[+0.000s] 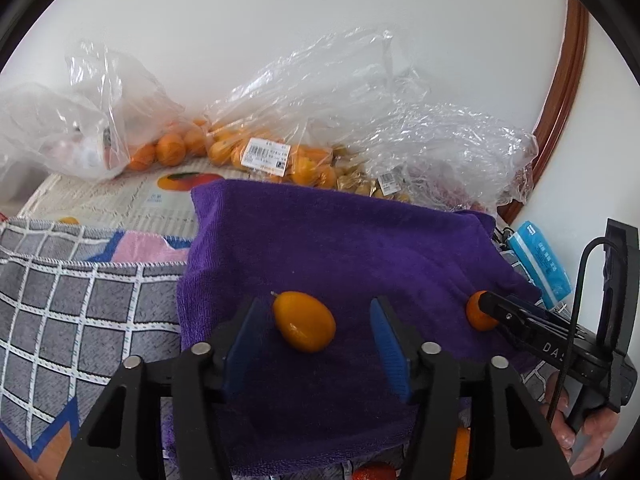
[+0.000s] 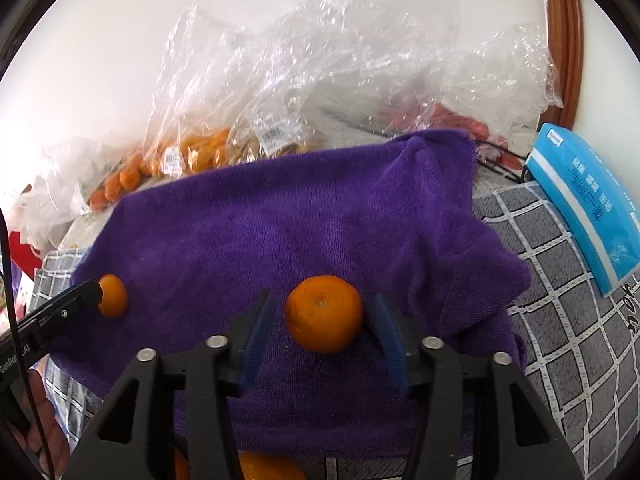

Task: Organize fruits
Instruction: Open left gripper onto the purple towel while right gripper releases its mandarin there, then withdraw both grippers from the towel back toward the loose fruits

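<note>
The left gripper stood with its blue pads spread over the near half of the purple towel. An oval yellow-orange fruit lay on the towel between the pads, nearer the left pad, with a gap on each side. The right gripper was likewise spread. A round mandarin lay on the towel between its pads; the right pad stood just beside the fruit, and whether it touched could not be told. The towel lay on a grey checked cloth.

Along the far edge of the towel, clear plastic bags stood against the white wall. A left bag held round oranges. A centre bag, with a printed price label, held smaller yellow-orange fruits. Beside it, a further bag held small tan fruits and, at the far right corner of the towel, red items too blurred to identify. A blue packet rested on the checked cloth beside the right edge of the towel.
</note>
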`<act>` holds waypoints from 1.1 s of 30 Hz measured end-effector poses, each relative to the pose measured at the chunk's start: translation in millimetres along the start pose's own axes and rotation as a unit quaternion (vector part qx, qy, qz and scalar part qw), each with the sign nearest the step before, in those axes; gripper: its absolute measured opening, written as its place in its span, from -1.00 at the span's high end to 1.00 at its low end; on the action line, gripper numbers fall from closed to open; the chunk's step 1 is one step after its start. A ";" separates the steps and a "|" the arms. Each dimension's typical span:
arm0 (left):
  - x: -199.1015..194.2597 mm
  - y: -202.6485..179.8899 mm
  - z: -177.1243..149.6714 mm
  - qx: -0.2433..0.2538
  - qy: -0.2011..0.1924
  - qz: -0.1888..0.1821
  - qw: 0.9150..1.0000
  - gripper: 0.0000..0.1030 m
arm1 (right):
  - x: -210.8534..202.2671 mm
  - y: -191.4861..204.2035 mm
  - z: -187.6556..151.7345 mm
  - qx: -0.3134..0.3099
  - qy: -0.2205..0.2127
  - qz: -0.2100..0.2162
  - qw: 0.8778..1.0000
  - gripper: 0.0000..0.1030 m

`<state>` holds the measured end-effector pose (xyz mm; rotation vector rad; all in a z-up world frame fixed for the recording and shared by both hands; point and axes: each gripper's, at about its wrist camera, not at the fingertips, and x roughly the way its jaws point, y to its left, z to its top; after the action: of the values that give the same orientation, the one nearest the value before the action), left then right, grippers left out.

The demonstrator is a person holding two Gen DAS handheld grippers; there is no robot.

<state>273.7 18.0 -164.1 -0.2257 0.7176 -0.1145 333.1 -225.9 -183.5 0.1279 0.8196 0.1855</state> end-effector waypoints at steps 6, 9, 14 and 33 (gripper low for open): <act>-5.6 -2.0 2.0 0.004 -0.017 0.009 1.000 -0.17 | -11.7 -1.3 0.3 0.003 -0.033 -0.022 0.999 -0.25; -7.9 -1.1 3.8 -0.002 -0.015 0.016 1.000 -0.17 | -16.8 1.8 -0.5 -0.010 -0.046 -0.034 0.998 -0.25; -11.9 0.4 5.0 -0.002 -0.021 0.022 1.000 -0.17 | -26.0 8.8 -1.4 -0.032 -0.066 -0.038 0.997 -0.25; -73.6 -14.5 16.3 0.041 -0.061 0.022 0.997 -0.13 | -80.9 12.4 3.9 -0.012 -0.087 -0.037 0.995 -0.24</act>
<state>229.0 20.0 -101.7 -0.1379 0.5955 -0.0870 280.6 -231.2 -120.9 0.0898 0.6471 0.1119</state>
